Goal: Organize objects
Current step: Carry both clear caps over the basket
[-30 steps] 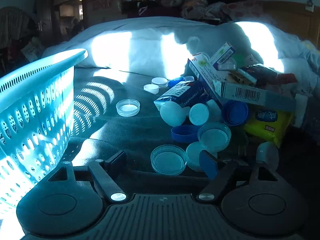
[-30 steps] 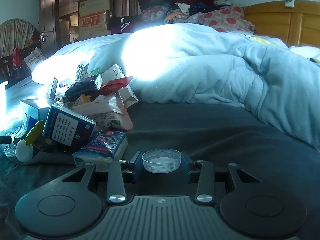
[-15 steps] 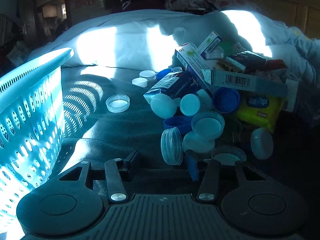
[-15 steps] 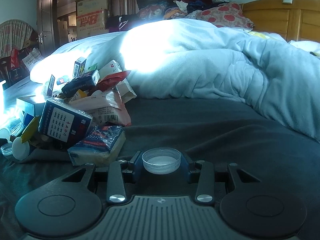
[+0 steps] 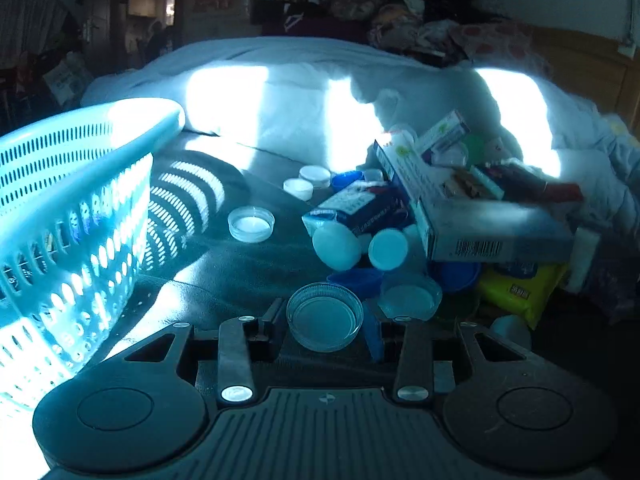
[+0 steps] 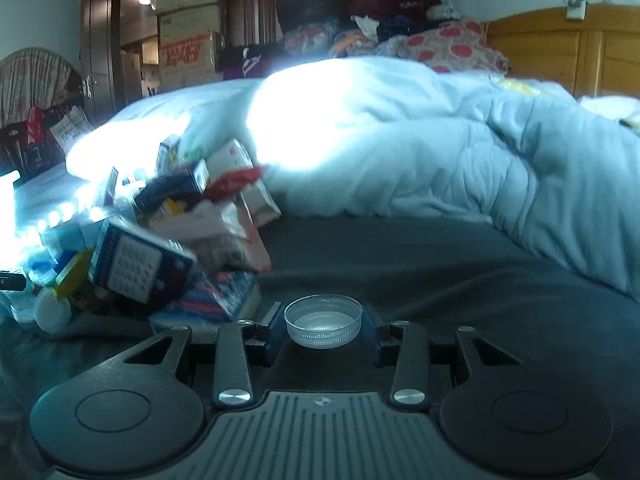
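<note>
The left gripper [image 5: 325,330] has just been closing its jaws and now holds one clear lid [image 5: 325,316]. The right gripper [image 6: 322,326] holds one clear lid [image 6: 322,321] too. One blue basket [image 5: 76,216] stands on the left. About ten more lids lie by a pile of boxes [image 5: 472,216] and packets, but the heap hides some. One box shows a barcode [image 5: 479,247]; the other writing is too blurry to read. All sit on a dark bed sheet [image 6: 420,264], by a white quilt [image 6: 400,140], in a messy bedroom.
</note>
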Motion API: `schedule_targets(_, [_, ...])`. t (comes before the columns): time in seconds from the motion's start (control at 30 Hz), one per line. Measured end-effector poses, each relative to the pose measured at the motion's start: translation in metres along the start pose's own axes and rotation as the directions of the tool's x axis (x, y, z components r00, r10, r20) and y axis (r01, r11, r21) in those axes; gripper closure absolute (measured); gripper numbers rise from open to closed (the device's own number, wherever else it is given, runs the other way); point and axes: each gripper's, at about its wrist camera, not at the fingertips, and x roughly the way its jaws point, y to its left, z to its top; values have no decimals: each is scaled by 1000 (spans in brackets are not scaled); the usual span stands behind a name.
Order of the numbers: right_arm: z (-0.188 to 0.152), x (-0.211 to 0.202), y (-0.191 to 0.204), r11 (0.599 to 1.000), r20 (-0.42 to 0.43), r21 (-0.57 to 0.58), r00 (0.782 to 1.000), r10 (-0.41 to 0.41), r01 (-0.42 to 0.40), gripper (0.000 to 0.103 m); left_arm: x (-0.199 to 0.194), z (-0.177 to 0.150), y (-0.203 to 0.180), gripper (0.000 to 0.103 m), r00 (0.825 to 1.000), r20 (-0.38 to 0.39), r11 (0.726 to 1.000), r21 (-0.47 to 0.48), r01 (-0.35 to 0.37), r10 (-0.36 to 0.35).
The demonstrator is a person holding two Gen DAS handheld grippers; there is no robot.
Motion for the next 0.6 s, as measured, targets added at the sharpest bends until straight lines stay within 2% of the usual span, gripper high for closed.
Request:
schedule_targets(0.17, [31, -20, 25, 997, 63, -21, 995, 73, -72, 60, -56, 36, 14, 63, 991, 108, 994, -85, -66, 75])
schedule_targets(0.27, [61, -31, 63, 983, 112, -83, 978, 175, -167, 60, -90, 58, 28, 62, 974, 168, 987, -85, -138, 151])
schedule_targets(0.3, [71, -34, 77, 974, 129, -109, 969, 213, -199, 60, -101, 65, 35, 63, 971, 189, 986, -99, -131, 148])
schedule_targets(0.37, [92, -41, 110, 948, 159, -161, 941, 299, -274, 60, -122, 77, 49, 63, 952, 223, 974, -130, -185, 211])
schedule_targets(0.47, [119, -50, 164, 897, 181, -224, 888, 423, -382, 60, -147, 90, 76, 63, 930, 257, 959, -179, -222, 263])
schedule_targets(0.53, [135, -54, 198, 856, 173, -245, 849, 500, -454, 60, -158, 97, 93, 63, 911, 263, 942, -200, -270, 317])
schedule_targets(0.6, [148, -56, 235, 811, 144, -250, 808, 571, -528, 60, -163, 103, 113, 63, 900, 241, 921, -238, -308, 364])
